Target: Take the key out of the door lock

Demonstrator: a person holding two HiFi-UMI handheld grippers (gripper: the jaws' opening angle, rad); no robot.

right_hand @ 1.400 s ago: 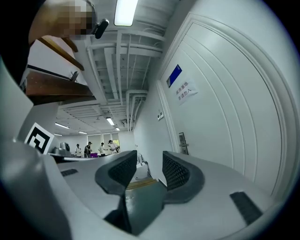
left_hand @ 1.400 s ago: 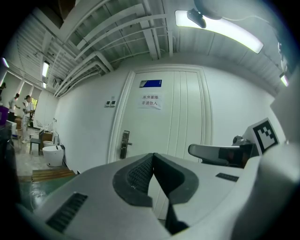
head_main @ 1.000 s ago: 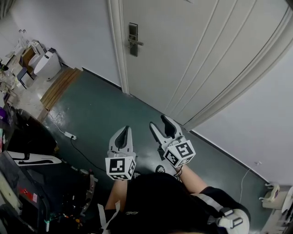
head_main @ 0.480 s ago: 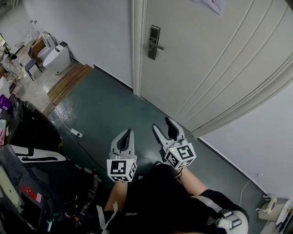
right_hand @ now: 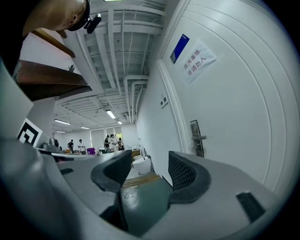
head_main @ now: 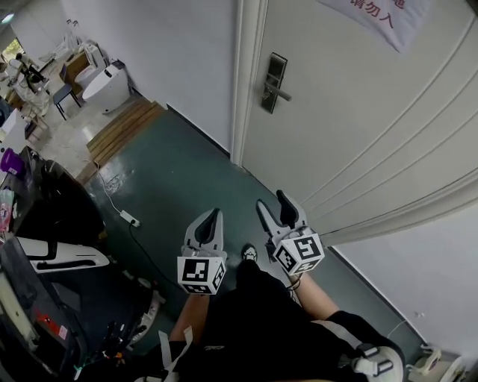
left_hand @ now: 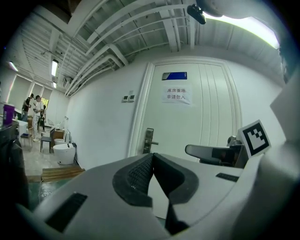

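The white door [head_main: 358, 112] stands shut ahead, with a dark lock plate and lever handle [head_main: 275, 83] near its left edge. The plate also shows in the left gripper view [left_hand: 148, 140] and in the right gripper view [right_hand: 197, 138]. Any key in it is too small to make out. My left gripper [head_main: 215, 213] [left_hand: 152, 155] is shut and empty. My right gripper [head_main: 271, 199] [right_hand: 149, 161] is open; its jaws have just been closing slightly, with nothing between them. Both point level at the door, well short of the lock.
A paper sign [head_main: 381, 19] hangs high on the door. A white toilet [head_main: 104, 80] and a wooden step [head_main: 123, 130] sit at the far left. A power strip [head_main: 129, 218] lies on the green floor, beside dark equipment [head_main: 52, 216]. People [right_hand: 112, 140] stand far off.
Both grippers and the person have come closer to the door. The lock plate has slid right and down in the head view and looks larger.
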